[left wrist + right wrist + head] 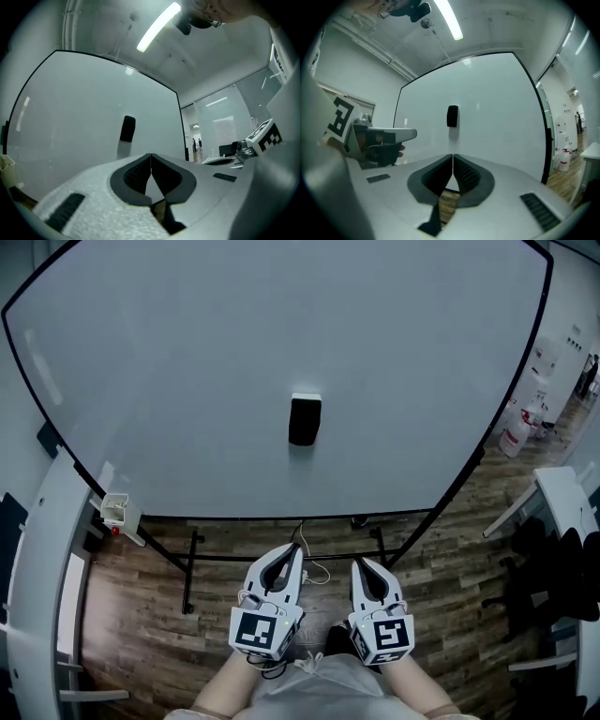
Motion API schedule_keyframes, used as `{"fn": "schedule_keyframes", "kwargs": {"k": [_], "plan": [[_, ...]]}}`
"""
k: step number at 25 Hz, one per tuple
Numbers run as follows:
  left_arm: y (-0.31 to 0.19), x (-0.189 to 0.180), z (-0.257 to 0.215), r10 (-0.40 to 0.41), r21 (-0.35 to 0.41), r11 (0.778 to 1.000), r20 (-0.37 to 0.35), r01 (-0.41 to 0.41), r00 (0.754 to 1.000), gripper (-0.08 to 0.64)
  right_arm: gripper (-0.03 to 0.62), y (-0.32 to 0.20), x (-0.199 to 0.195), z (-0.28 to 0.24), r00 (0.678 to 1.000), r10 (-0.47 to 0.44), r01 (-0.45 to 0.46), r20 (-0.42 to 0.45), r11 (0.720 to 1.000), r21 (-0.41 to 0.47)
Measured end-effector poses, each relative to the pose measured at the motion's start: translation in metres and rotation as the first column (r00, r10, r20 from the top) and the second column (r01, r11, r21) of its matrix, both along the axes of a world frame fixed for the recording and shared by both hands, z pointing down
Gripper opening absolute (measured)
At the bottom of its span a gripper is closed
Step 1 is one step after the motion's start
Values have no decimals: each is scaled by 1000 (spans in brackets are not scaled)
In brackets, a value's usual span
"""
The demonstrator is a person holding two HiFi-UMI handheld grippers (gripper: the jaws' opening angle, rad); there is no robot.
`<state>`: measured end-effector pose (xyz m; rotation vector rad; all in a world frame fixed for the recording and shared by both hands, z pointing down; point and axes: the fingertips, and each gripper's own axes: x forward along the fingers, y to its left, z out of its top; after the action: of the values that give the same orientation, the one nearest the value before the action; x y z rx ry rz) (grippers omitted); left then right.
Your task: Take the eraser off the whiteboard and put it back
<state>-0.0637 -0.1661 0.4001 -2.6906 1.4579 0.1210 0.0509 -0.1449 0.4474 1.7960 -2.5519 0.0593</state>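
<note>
A black eraser (305,419) clings upright to the middle of the big whiteboard (187,381). It also shows as a dark block in the left gripper view (127,129) and the right gripper view (452,116). My left gripper (298,549) and right gripper (360,564) are held side by side low in the head view, well short of the board. Both point at the board with their tips together and nothing between them. The left gripper's tips (150,155) meet below the eraser, and so do the right gripper's tips (453,155).
The whiteboard stands on a black frame (192,563) over a wood floor. A small white holder (116,509) hangs at the board's lower left edge. A white desk (562,502) and dark chairs (548,577) are at the right, a white counter (37,577) at the left.
</note>
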Motion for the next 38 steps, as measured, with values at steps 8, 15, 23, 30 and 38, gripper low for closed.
{"fn": "schedule_keyframes", "kwargs": {"k": [8, 15, 23, 30, 38], "plan": [[-78, 10, -15, -128, 10, 992, 40, 128, 991, 17, 27, -84, 9, -17, 994, -111, 111, 3, 994, 23], [-127, 18, -37, -202, 33, 979, 71, 200, 977, 18, 27, -138, 14, -38, 983, -182, 183, -22, 982, 56], [-167, 19, -72, -260, 54, 965, 45, 257, 965, 249, 26, -160, 8, -38, 973, -220, 224, -69, 973, 59], [-194, 22, -91, -312, 133, 946, 114, 297, 943, 308, 27, -177, 14, -37, 980, -188, 191, -70, 981, 38], [-217, 21, -98, -325, 128, 942, 104, 312, 940, 307, 26, -184, 13, -33, 977, -200, 203, -72, 979, 33]]}}
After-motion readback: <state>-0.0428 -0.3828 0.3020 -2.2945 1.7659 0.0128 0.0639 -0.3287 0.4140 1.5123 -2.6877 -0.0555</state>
